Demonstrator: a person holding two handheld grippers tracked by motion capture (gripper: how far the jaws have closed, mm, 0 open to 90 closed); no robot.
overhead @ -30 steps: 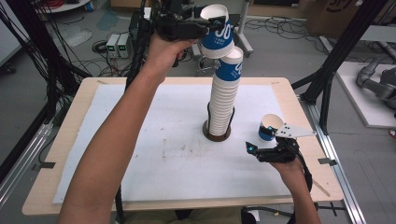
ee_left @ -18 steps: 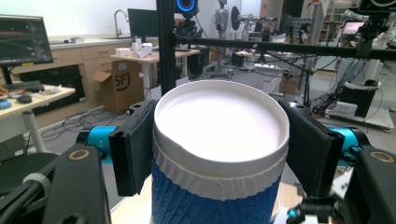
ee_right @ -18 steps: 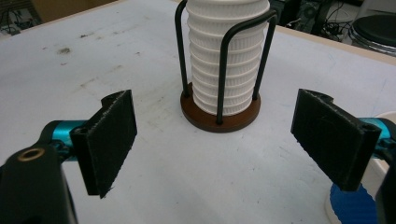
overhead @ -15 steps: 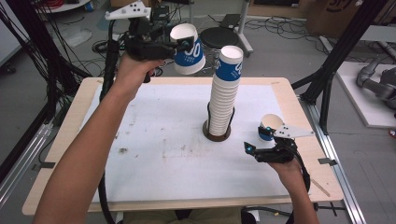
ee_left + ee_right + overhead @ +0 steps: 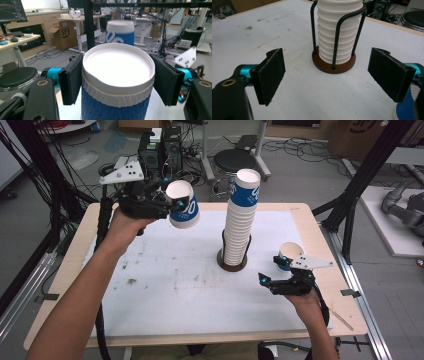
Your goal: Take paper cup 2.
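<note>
A blue-and-white paper cup (image 5: 183, 208) hangs in the air left of the tall cup stack (image 5: 242, 215), and my left gripper (image 5: 175, 205) is shut on it. In the left gripper view the cup (image 5: 117, 100) sits mouth up with both pads pressed on its rim sides, and the stack's top (image 5: 120, 31) stands behind it. The stack rests in a wire holder on a brown base (image 5: 232, 262). My right gripper (image 5: 270, 269) lies low on the table right of the holder, open and empty, aimed at the stack (image 5: 337, 32). A single cup (image 5: 290, 254) stands beside it.
The white sheet (image 5: 165, 285) covers most of the wooden table (image 5: 65, 265). A black stool (image 5: 235, 160), cables and equipment stand on the floor behind the table. Black frame posts (image 5: 350, 215) rise at the right. A blue cup edge (image 5: 404, 108) sits by my right jaw.
My left gripper has carried the cup from above the stack's top leftward and down. The right gripper has stayed where it was.
</note>
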